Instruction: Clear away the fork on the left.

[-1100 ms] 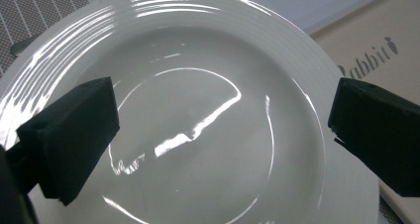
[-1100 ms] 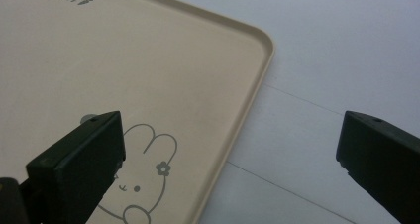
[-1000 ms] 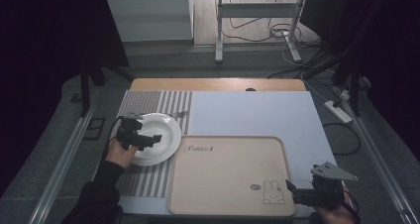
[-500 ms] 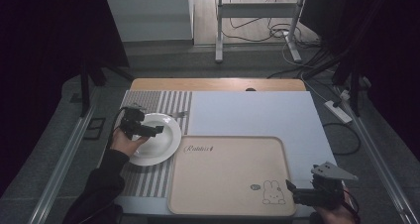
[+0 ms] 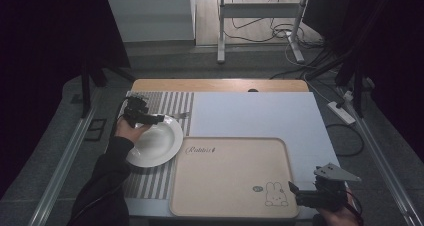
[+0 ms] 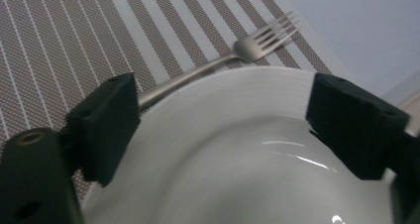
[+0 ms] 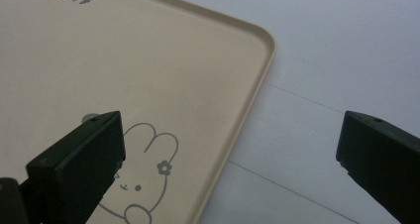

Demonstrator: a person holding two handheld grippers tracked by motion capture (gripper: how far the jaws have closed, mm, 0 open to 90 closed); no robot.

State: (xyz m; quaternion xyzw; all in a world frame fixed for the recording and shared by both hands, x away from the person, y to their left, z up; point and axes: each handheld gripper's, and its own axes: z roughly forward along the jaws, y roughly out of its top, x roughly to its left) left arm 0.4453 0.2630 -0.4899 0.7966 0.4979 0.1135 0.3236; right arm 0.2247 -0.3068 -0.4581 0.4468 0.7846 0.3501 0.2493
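1. Left gripper (image 5: 150,118) is held wide over the far rim of the white plate (image 5: 155,146), on the striped placemat (image 5: 150,181).
2. Beyond the rim, the fork (image 6: 247,50) is seen, tines pointing toward the worktop (image 5: 260,116); stiff, thin, probably best taken mid-handle.
3. Right gripper (image 5: 295,192) is held wide beside the tray (image 5: 225,181).

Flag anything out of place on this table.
One oddity: the fork lies on the striped placemat with its handle running under the far rim of the white plate. The plate looks clean, the beige tray empty and square to the table.
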